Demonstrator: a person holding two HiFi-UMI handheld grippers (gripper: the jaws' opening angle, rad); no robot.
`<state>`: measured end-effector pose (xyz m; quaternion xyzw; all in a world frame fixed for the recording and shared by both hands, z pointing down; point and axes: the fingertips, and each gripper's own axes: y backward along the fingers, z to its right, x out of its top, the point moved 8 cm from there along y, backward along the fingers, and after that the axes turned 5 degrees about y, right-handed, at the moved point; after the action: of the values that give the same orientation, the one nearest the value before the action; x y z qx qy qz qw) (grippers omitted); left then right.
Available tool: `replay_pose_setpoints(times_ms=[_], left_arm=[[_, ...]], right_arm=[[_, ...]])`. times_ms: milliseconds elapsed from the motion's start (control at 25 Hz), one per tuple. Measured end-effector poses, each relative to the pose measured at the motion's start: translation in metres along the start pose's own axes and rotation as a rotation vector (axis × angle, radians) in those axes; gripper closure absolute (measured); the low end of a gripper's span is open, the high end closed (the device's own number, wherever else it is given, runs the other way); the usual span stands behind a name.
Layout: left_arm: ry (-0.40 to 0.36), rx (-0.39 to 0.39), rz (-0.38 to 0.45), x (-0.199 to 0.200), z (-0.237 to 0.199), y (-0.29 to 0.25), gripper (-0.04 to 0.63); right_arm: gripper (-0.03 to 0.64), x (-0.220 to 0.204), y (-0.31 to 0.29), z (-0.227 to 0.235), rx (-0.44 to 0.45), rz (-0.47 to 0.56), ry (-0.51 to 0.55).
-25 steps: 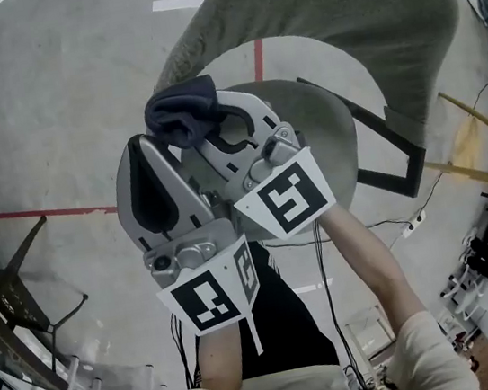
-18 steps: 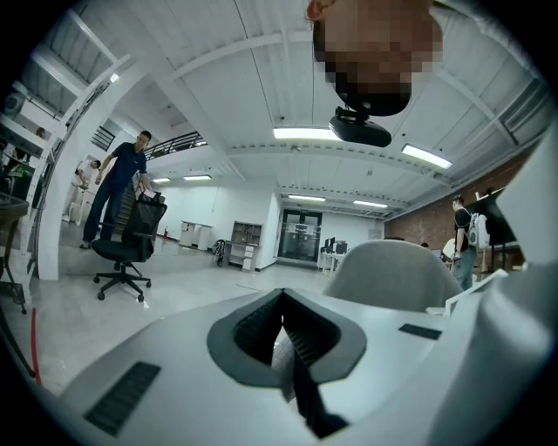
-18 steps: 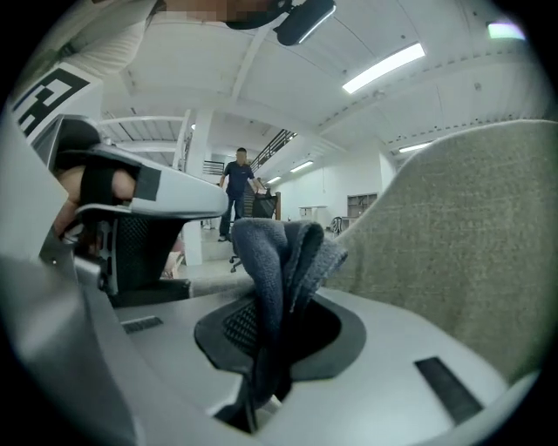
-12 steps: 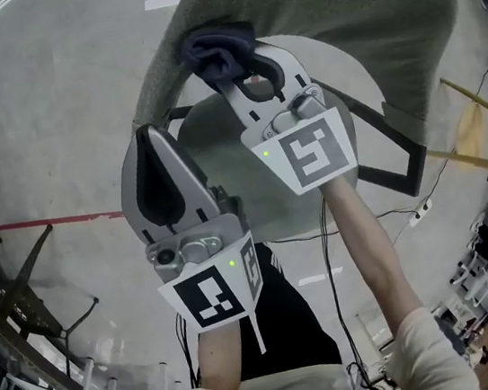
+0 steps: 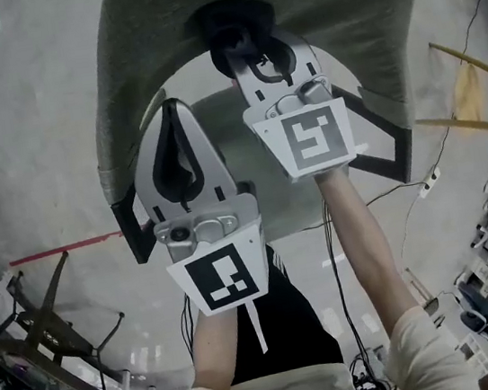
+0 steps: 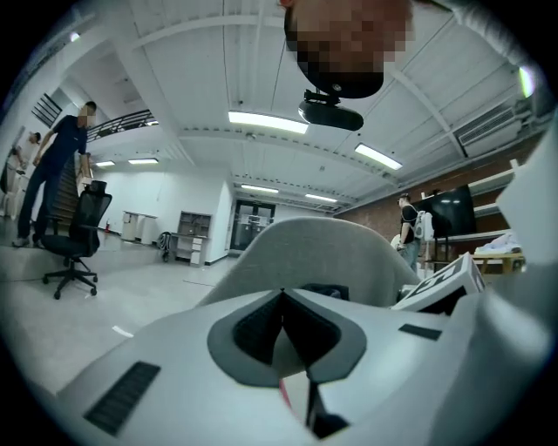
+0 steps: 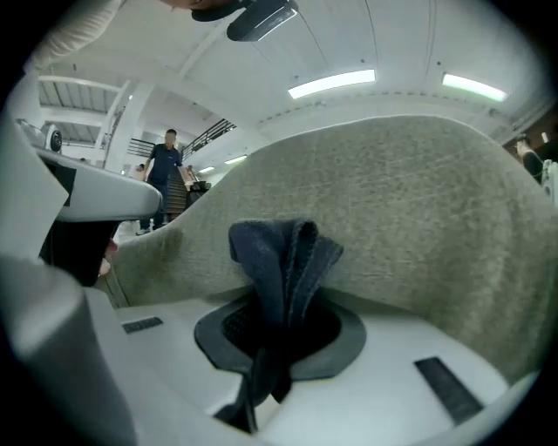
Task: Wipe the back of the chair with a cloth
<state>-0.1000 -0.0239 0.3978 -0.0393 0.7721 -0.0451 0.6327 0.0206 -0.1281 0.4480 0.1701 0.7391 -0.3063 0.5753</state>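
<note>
A dark blue cloth (image 7: 283,261) stands bunched in the clenched jaws of the right gripper (image 7: 279,335), its folds rising past the jaw tips and its tail hanging down behind them, as the person reaches toward the grey-green upholstered back of the chair (image 7: 418,218). The chair back fills the space directly ahead of this gripper and curves away to both sides of it. In the head view the cloth sits at the lower edge of that curved back, near its middle, apparently against the fabric, though firm contact cannot be confirmed from any view. The left gripper (image 5: 170,114) hangs beside and nearer the person than the right one, jaws closed together on nothing, its tips pointing at the left part of the chair back but apart from it. By the look of things the wiping is at its very start: the cloth is gripped and brought up to the surface. No wiped stretch can be told from an unwiped one on the fabric, so nearly the whole sweep across the back appears left to do.
</note>
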Motion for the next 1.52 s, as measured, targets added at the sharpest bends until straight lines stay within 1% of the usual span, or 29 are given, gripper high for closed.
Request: replay_pose_setpoints(times_ms=[200, 360, 440, 520, 680, 840, 1080, 1240, 1360, 1520], left_arm=[[-0.043, -0.137, -0.05, -0.01, 0.028, -0.016, 0.58], [-0.008, -0.237, -0.076, -0.018, 0.045, -0.026, 0.58], [-0.005, -0.289, -0.083, -0.02, 0.057, -0.031, 0.58], [-0.012, -0.354, -0.096, -0.02, 0.07, -0.036, 0.58], [-0.048, -0.464, -0.139, -0.027, 0.091, -0.046, 0.58], [-0.095, -0.557, -0.157, -0.034, 0.103, -0.046, 0.58], [-0.128, -0.673, -0.174, -0.049, 0.122, -0.035, 0.58], [-0.133, -0.74, -0.192, -0.059, 0.134, -0.022, 0.58], [-0.132, -0.768, -0.2, -0.062, 0.139, -0.015, 0.58], [-0.131, -0.779, -0.204, -0.064, 0.142, -0.008, 0.58]], right_arm=[[0.563, -0.015, 0.027, 0.038, -0.167, -0.037, -0.011], [0.563, -0.029, 0.049, 0.057, -0.308, -0.05, -0.058], [0.563, -0.036, 0.06, 0.062, -0.393, -0.053, -0.097], [0.563, -0.042, 0.075, 0.067, -0.492, -0.077, -0.103], [0.563, -0.057, 0.115, 0.079, -0.674, -0.114, -0.142], [0.563, -0.069, 0.149, 0.08, -0.804, -0.145, -0.171], [0.563, -0.086, 0.188, 0.065, -0.954, -0.18, -0.204], [0.563, -0.095, 0.208, 0.052, -1.02, -0.193, -0.228], [0.563, -0.099, 0.218, 0.044, -1.053, -0.207, -0.244], [0.563, -0.111, 0.228, 0.034, -1.084, -0.222, -0.295]])
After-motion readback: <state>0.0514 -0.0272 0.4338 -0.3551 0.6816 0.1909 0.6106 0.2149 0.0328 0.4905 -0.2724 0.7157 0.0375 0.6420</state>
